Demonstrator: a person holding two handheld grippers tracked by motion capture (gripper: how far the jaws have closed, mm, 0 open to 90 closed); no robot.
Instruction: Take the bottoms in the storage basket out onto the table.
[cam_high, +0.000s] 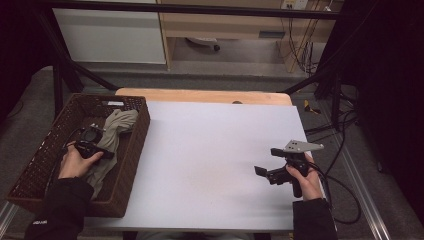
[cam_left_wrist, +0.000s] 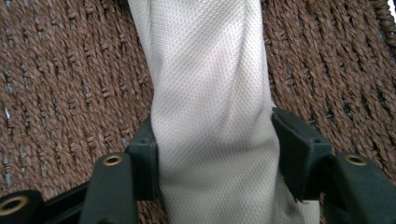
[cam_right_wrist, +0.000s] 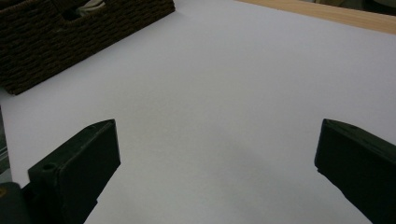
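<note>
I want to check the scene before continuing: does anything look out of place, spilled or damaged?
Nothing stands out. The cloth lies crumpled in the basket, and the left gripper has its fingers on a fold of it. The right gripper is open over the table.

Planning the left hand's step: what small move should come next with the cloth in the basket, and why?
Probably lift: the left gripper already has its fingers against both sides of the beige cloth, which lies in the woven basket.
</note>
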